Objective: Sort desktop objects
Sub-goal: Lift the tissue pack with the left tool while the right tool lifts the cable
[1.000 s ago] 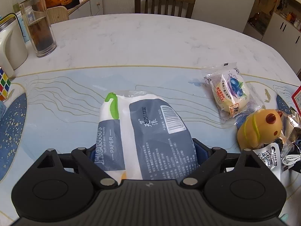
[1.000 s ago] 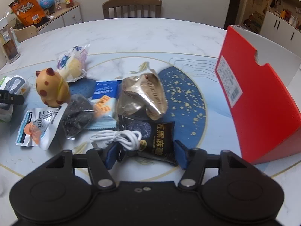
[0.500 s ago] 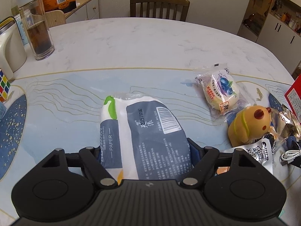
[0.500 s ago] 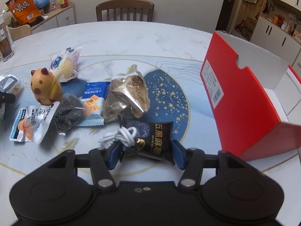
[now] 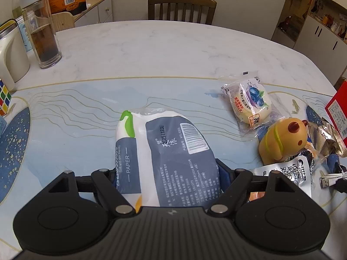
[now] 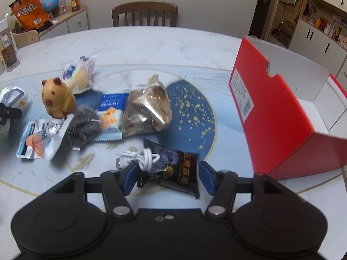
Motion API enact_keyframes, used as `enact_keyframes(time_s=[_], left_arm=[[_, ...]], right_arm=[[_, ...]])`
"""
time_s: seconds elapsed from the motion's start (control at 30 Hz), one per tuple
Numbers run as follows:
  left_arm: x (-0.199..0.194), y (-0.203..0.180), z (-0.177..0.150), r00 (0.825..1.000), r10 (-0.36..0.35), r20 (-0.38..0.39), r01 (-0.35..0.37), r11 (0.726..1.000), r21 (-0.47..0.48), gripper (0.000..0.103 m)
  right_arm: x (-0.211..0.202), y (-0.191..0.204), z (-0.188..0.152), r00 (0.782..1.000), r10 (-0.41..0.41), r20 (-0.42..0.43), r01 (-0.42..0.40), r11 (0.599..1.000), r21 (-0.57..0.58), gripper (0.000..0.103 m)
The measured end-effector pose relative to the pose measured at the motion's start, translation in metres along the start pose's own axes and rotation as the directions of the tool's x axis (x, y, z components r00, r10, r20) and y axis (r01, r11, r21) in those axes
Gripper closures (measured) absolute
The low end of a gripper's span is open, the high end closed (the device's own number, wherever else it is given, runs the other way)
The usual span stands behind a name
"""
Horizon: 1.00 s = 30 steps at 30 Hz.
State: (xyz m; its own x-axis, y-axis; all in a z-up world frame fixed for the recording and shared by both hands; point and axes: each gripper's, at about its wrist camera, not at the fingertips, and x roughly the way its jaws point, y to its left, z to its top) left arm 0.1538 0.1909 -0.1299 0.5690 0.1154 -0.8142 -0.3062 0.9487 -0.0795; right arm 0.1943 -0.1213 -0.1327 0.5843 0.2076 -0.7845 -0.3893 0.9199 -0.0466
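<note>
A white and grey tissue pack lies on the blue table mat, and my left gripper is shut on its near end, both blue pads pressing its sides. In the right wrist view a black snack packet and a coiled white USB cable sit between the jaws of my right gripper. Those jaws are opening. The left pad touches the cable, and a thin gap shows beside the packet's right edge. An open red box stands to the right.
A yellow animal toy, a gold foil packet, a blue packet, a wrapped blueberry bun and other pouches lie mid-table. A glass bottle, a kettle and a puzzle cube stand far left.
The left jaws closed in onto the tissue pack. The right jaws narrowed on the black packet and cable, then widened again.
</note>
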Motion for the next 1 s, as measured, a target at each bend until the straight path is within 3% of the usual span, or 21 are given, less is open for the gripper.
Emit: enact_keyframes(time_s=[0.07, 0.57, 0.67, 0.87, 0.93, 1.0], left_arm=[[0.0, 0.0, 0.0, 1.0, 0.0, 0.0, 0.0, 1.0, 0.0, 0.024], [-0.001, -0.002, -0.003, 1.0, 0.003, -0.007, -0.003, 1.0, 0.011, 0.024], [0.0, -0.002, -0.005, 1.0, 0.003, -0.008, -0.003, 1.0, 0.016, 0.024], [0.001, -0.002, -0.004, 1.0, 0.001, -0.009, -0.001, 1.0, 0.021, 0.024], [0.001, -0.002, -0.003, 1.0, 0.0, -0.008, 0.0, 1.0, 0.021, 0.024], [0.002, -0.001, -0.003, 1.0, -0.001, -0.008, 0.001, 1.0, 0.021, 0.024]], right_arm=[[-0.007, 0.001, 0.001, 0.999, 0.01, 0.035, -0.01, 1.0, -0.015, 0.028], [-0.004, 0.006, 0.006, 0.999, 0.022, 0.047, -0.021, 0.999, -0.025, 0.031], [0.002, 0.008, 0.007, 0.999, 0.021, 0.04, -0.02, 0.999, -0.03, 0.037], [0.007, 0.011, 0.008, 0.999, 0.026, 0.041, -0.024, 0.999, -0.048, 0.057], [0.006, 0.01, 0.008, 0.998, 0.033, 0.046, -0.03, 0.998, -0.053, 0.069], [0.006, 0.011, 0.011, 0.998, 0.032, 0.045, -0.03, 0.998, -0.055, 0.072]])
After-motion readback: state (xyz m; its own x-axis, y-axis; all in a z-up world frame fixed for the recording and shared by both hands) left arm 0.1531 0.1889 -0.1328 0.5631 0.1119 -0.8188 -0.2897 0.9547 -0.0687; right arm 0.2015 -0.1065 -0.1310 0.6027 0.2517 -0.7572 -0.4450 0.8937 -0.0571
